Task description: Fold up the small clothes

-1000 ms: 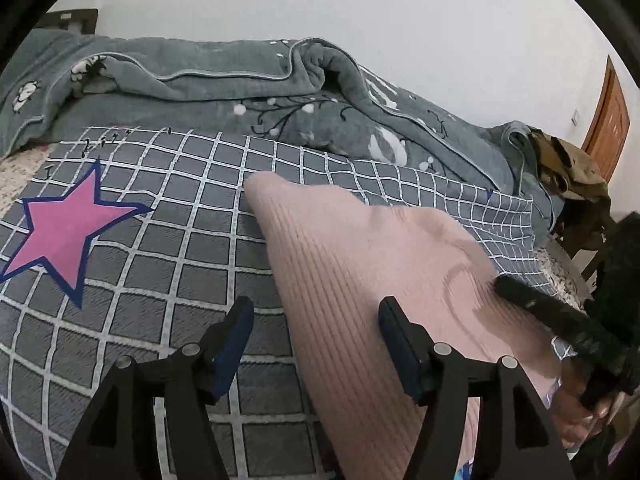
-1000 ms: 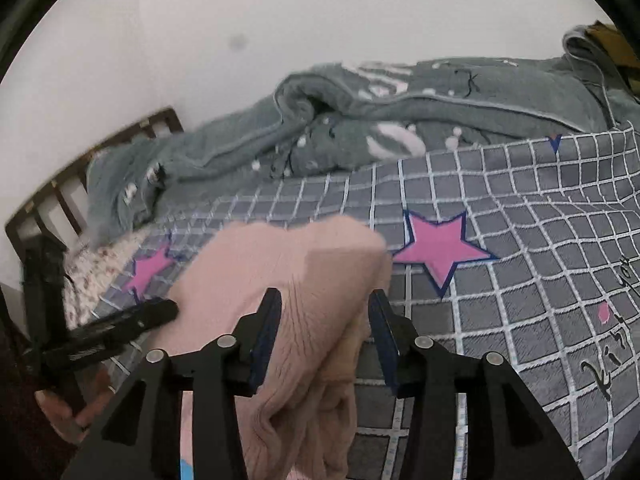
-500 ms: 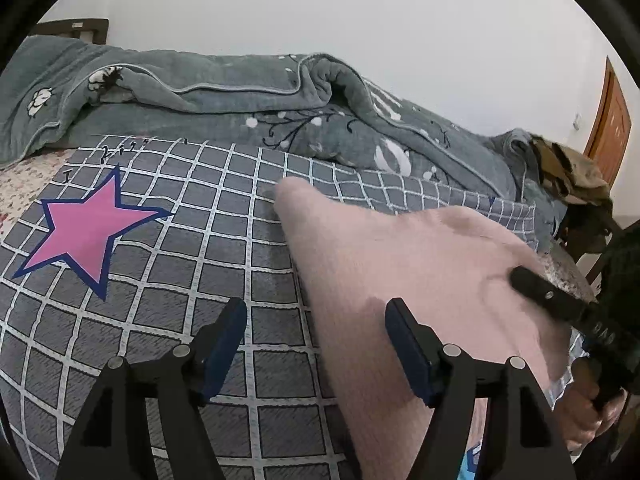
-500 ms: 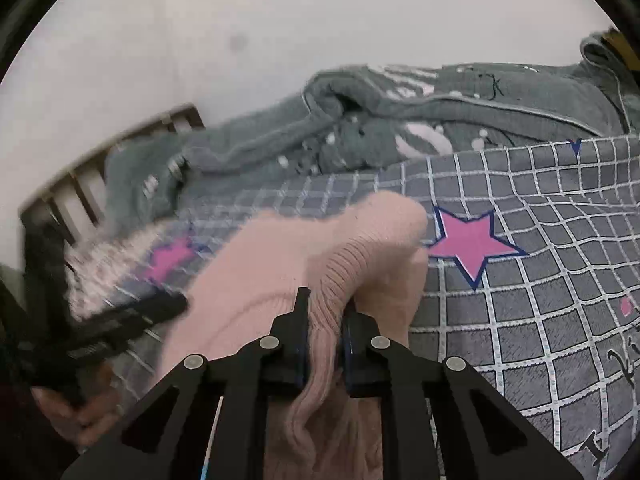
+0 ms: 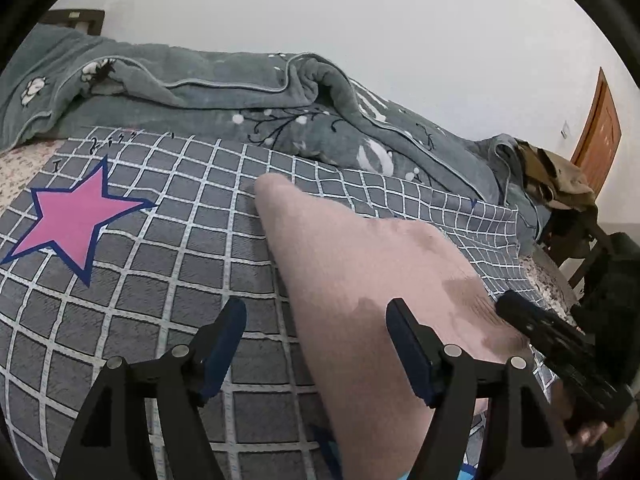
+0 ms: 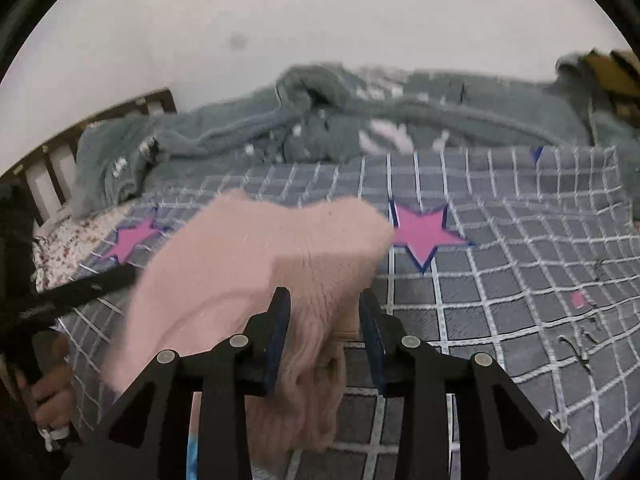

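A pink knit garment [image 5: 360, 280] lies on the grey checked bedspread [image 5: 168, 264]. My left gripper [image 5: 316, 344] is open and empty, its fingers straddling the garment's left edge. In the right wrist view the same pink garment [image 6: 260, 264] is blurred and lifted in a fold. My right gripper [image 6: 325, 320] has its jaws parted with a bunch of the knit hanging between them. The right gripper also shows in the left wrist view [image 5: 560, 352] at the garment's right side.
A rumpled grey-green blanket [image 5: 224, 96] lies along the far side of the bed. Pink stars [image 5: 76, 220] mark the bedspread. A wooden headboard [image 6: 48, 168] is at the left in the right wrist view. A chair with clothes [image 5: 560, 184] and a door [image 5: 600, 128] stand at the right.
My right gripper closed on the pink knit half a second ago and has now parted again, with the fabric still between the jaws. My left gripper stayed open and drew back slightly.
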Motion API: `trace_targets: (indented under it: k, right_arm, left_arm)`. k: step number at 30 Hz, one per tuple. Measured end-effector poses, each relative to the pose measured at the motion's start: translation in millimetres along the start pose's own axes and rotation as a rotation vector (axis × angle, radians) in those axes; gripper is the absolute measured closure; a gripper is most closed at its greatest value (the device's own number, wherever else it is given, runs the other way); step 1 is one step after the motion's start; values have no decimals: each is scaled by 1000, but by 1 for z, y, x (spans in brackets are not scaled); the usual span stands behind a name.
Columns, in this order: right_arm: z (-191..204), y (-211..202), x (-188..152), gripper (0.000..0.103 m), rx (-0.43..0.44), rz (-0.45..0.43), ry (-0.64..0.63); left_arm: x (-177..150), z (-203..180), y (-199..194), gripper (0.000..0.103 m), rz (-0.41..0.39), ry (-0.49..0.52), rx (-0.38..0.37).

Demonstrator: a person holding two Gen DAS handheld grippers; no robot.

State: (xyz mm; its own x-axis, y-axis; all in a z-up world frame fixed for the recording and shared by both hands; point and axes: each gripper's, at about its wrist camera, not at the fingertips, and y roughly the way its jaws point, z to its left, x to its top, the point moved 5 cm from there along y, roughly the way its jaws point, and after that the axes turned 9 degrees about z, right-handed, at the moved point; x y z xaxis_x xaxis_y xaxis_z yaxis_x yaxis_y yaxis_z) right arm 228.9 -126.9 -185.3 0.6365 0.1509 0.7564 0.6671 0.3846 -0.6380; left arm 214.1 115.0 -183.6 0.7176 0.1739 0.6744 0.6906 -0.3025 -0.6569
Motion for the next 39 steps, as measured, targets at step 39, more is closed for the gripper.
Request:
trace_targets:
  k: [39]
  right_arm:
    - [-4,-10,-41,77,18,45,-158]
  left_arm:
    - [-45,-2,-19,26,13,139,52]
